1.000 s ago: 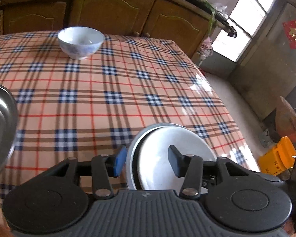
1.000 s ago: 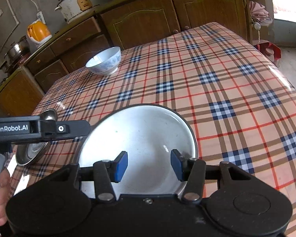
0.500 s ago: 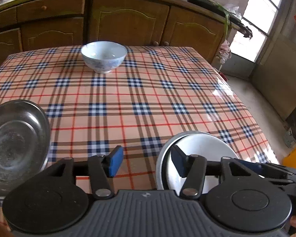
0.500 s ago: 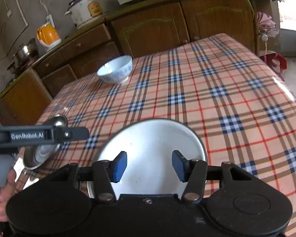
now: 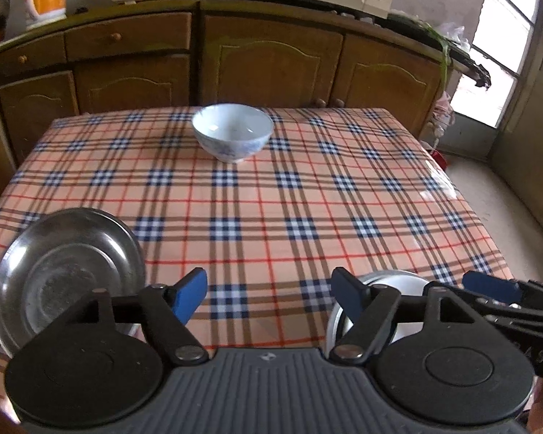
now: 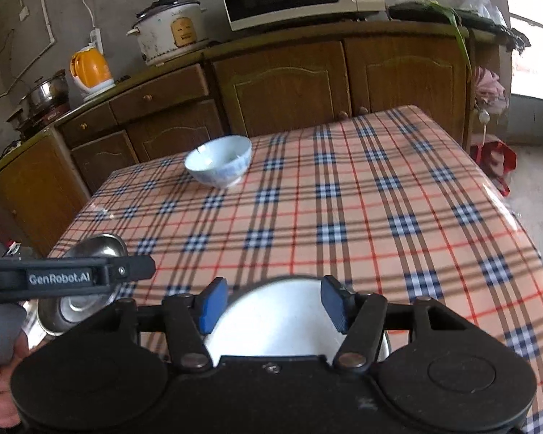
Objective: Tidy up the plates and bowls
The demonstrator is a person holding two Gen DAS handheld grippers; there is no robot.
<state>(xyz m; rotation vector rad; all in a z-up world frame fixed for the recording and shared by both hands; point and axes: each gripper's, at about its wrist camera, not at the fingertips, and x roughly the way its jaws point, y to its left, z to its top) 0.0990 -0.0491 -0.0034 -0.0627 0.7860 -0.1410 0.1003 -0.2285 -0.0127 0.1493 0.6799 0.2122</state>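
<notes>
Left gripper (image 5: 269,294) and right gripper (image 6: 273,303): jaws just widened, gripping nothing, above white plate (image 6: 278,322) at table's (image 5: 271,209) near edge. Steel dish (image 5: 65,275) at near-left corner; bowl (image 5: 232,132) by far edge. Next: approach low, grip rim squarely.

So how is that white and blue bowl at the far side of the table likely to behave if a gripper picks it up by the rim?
The bowl looks like glazed ceramic, so probably stiff, fragile and fairly heavy for its size. Its glossy rim may be slippery under the pads. It stands on a narrow foot on the shiny tablecloth, so a sideways push might slide or tip it.
</notes>
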